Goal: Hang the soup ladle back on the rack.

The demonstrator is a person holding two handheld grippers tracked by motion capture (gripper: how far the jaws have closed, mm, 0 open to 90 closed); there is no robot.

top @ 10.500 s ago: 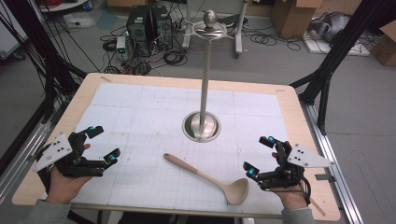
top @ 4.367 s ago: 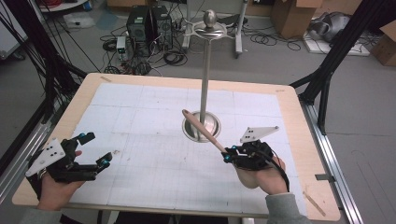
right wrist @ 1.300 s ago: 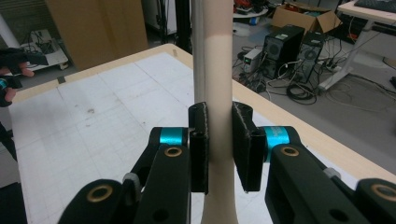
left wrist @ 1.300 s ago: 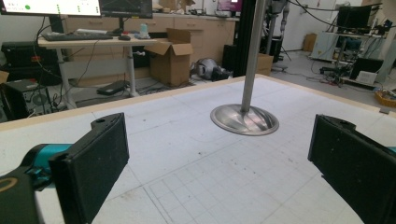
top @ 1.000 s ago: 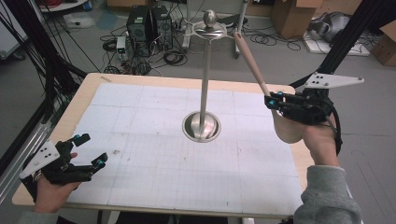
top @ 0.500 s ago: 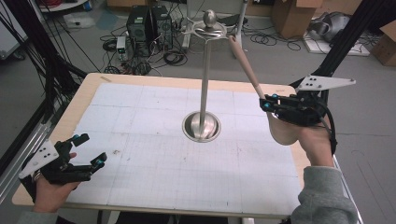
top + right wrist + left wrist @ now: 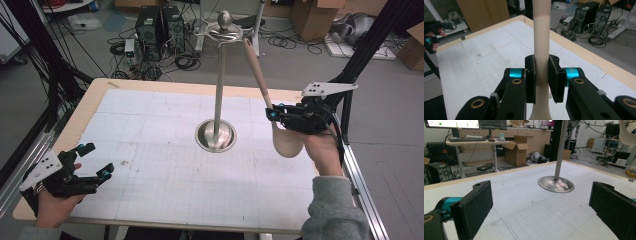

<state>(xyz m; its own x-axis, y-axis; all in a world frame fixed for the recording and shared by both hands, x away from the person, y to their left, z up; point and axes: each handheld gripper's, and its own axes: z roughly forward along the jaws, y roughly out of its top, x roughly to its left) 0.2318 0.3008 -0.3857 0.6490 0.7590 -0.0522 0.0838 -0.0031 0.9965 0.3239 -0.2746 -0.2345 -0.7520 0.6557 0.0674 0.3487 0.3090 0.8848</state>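
Note:
A wooden spoon point(image 7: 257, 70) hangs tilted above the table's right side, bowl down and handle tip up beside the hook ring at the top of the metal stand point(image 7: 220, 75). My right gripper point(image 7: 271, 112) is shut on the handle just above the bowl. In the right gripper view both pads of the right gripper point(image 7: 541, 72) press on the pale handle point(image 7: 541, 32). Near the front left corner my left gripper point(image 7: 95, 161) rests open with nothing in it. In the left gripper view the left gripper point(image 7: 544, 212) faces the stand's round base point(image 7: 556, 184).
The white gridded table point(image 7: 150, 200) has a wooden rim. Black frame posts point(image 7: 362, 55) rise at the right behind my right hand. Computers point(image 7: 160, 25), cables and cardboard boxes point(image 7: 312, 15) lie on the floor beyond the far edge.
My right hand has carried the spoon left and slightly down, so the handle tip now sits next to the stand's top ring. The left hand has stayed put.

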